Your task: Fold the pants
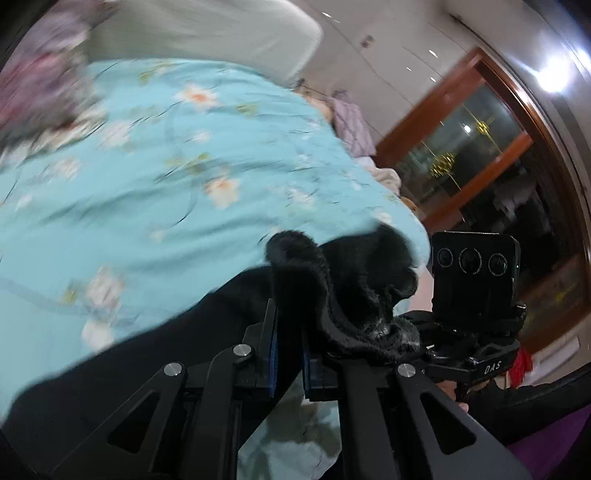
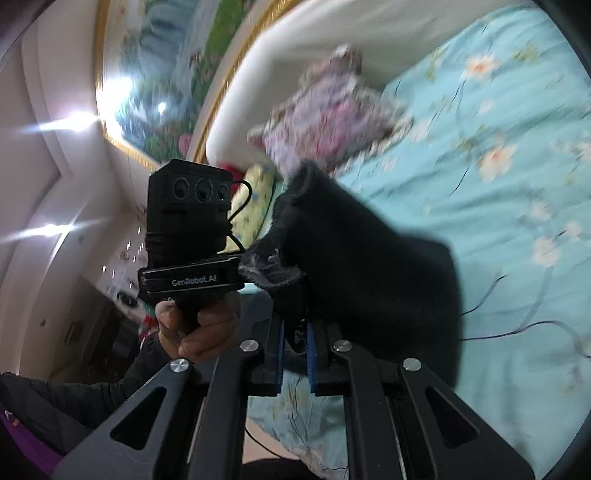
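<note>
A bed covered with a light blue floral sheet [image 2: 498, 155] fills much of both views, backed by a pale padded headboard [image 1: 221, 26]. A gold-framed landscape painting [image 2: 166, 74] hangs above it. Bright ceiling lights [image 1: 554, 75] glare on pale walls. A wood-framed glass door [image 1: 461, 147] shows darkness beyond.

"DAS" stands in white on the black mount [image 1: 487, 363] under the other gripper's camera; "GenRobot.AI" stands on the black mount [image 2: 192, 281] in the right wrist view.

Blue floral bedspread [image 2: 498, 166] lies open; a crumpled floral cloth [image 2: 332, 110] crowds the headboard [image 2: 295, 48].
</note>
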{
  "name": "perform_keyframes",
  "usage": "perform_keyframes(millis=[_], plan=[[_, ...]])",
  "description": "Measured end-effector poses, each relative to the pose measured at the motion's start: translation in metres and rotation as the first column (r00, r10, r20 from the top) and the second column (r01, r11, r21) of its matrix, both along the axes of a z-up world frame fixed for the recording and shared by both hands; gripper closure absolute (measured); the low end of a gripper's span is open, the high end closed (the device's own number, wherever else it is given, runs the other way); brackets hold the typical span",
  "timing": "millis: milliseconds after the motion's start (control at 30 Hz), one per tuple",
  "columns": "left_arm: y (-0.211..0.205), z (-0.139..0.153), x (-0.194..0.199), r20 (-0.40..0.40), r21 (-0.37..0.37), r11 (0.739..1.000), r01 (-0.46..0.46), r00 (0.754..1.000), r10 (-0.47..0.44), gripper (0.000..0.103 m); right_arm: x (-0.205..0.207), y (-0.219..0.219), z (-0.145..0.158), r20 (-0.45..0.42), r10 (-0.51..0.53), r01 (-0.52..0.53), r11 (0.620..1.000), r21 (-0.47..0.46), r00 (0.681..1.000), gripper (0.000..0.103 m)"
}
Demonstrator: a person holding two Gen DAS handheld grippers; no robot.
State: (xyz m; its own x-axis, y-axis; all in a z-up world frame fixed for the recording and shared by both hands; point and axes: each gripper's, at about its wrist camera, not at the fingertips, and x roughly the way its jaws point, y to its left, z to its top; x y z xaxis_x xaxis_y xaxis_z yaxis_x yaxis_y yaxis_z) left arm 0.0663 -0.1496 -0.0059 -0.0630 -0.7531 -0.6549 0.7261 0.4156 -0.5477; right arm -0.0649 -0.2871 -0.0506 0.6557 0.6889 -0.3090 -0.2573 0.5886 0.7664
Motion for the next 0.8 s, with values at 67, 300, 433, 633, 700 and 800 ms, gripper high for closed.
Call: perform_keyframes(millis=[67, 300, 433, 633, 700, 800], plan=[[0.019, -0.015, 0.003, -0.028, 0.008, 0.999, -0.041, 0.999, 0.042, 0.096, 0.012, 0.013, -0.010, -0.026, 0.043, -0.043, 0.999, -0.007, 0.999, 0.093], [0.070, -0.068, 0.007, -0.096, 0.054, 0.987, -0.149, 0.983, 0.154, 0.096, 0.047, 0.050, -0.048, -0.150, 0.131, -0.143, 0.987, -0.069, 0.980, 0.092], [0.094, -0.084, 0.005, -0.127, 0.052, 0.977, -0.205, 0.969, 0.210, 0.096, 0.060, 0.061, -0.059, -0.205, 0.132, -0.161, 0.978, -0.131, 0.970, 0.090], [0.131, -0.088, -0.006, -0.125, 0.043, 0.952, -0.304, 0.943, 0.307, 0.095, 0.074, 0.072, -0.063, -0.246, 0.135, -0.177, 0.971, -0.158, 0.960, 0.083], [0.142, -0.086, -0.013, -0.113, 0.038, 0.942, -0.334, 0.935, 0.336, 0.095, 0.078, 0.080, -0.058, -0.248, 0.157, -0.201, 0.966, -0.162, 0.956, 0.073], [0.150, -0.081, -0.022, -0.093, 0.034, 0.922, -0.385, 0.917, 0.387, 0.093, 0.077, 0.086, -0.053, -0.236, 0.180, -0.220, 0.963, -0.155, 0.955, 0.058]])
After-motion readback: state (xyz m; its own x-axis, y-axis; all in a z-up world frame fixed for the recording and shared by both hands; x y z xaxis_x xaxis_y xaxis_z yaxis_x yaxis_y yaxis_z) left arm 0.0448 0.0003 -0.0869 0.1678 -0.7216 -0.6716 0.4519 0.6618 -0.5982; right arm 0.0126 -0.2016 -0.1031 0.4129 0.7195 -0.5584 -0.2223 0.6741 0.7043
